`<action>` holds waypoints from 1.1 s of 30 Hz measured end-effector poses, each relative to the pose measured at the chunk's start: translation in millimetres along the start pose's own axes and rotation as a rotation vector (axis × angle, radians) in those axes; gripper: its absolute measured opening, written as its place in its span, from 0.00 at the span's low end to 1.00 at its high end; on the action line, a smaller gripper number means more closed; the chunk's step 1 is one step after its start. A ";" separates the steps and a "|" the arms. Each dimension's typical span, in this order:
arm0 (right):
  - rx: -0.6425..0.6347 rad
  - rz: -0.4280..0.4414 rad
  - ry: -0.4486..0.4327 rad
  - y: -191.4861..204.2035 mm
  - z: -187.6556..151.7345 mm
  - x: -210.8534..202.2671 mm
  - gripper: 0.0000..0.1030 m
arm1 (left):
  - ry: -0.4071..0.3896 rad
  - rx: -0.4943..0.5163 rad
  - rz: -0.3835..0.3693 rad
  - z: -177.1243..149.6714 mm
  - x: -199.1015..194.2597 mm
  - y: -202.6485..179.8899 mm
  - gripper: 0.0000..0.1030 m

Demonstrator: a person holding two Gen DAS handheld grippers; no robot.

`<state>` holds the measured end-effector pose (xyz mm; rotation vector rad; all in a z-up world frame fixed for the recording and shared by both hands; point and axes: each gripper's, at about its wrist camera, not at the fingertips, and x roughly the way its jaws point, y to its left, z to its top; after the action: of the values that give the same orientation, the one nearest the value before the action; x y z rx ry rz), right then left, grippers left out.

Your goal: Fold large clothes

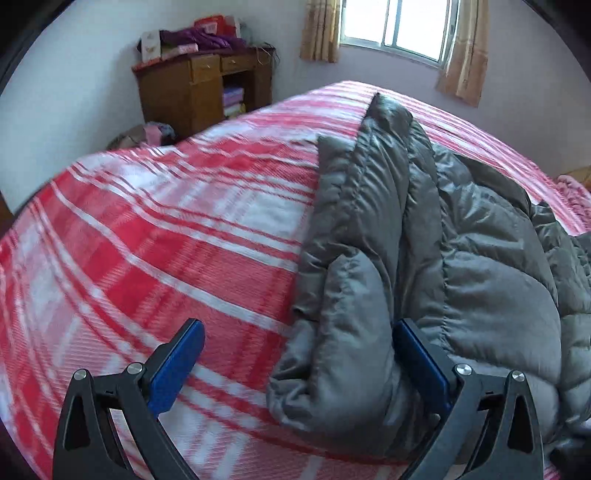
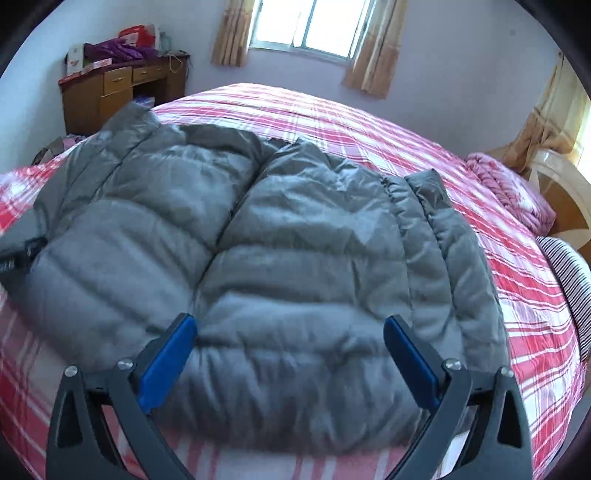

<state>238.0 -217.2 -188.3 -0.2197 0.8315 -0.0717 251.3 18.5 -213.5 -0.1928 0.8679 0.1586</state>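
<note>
On the red-and-white plaid bed [image 2: 424,147], a grey quilted down jacket [image 2: 295,258] is laid out, sleeves seemingly already folded in. Both the left gripper [image 1: 299,354] and right gripper [image 2: 290,347] are held with jaws wide open, empty. A grasp of the hem at 6 o'clock is probably called for next.

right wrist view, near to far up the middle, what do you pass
right gripper, open → grey puffer jacket → red plaid bedspread → back wall with the window
</note>
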 end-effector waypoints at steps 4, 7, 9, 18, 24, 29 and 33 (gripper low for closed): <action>-0.029 -0.017 -0.003 13.6 -4.8 24.3 1.00 | -0.011 0.005 -0.034 4.8 6.0 -7.7 0.99; -0.014 -0.009 0.014 14.0 -3.8 24.9 1.00 | -0.023 -0.011 -0.098 7.4 5.7 -5.7 0.80; -0.014 0.000 -0.002 16.5 -5.4 23.5 1.00 | -0.024 -0.011 -0.184 9.6 3.9 -6.4 0.52; 0.000 0.002 -0.012 16.2 -10.7 18.1 1.00 | -0.017 -0.052 -0.369 18.2 -3.6 1.6 0.08; -0.001 -0.014 0.009 17.9 -6.9 18.7 1.00 | -0.042 -0.091 -0.461 16.2 -21.1 33.9 0.07; -0.013 -0.001 0.016 29.2 -7.2 12.4 1.00 | -0.049 -0.139 -0.482 12.7 -34.6 57.4 0.06; -0.050 0.013 -0.002 57.1 -8.6 2.3 1.00 | -0.087 -0.191 -0.470 17.5 -50.5 87.6 0.06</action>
<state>231.9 -163.2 -208.3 -0.2609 0.8331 -0.0382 213.1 104.6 -172.7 -0.5575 0.7005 -0.1894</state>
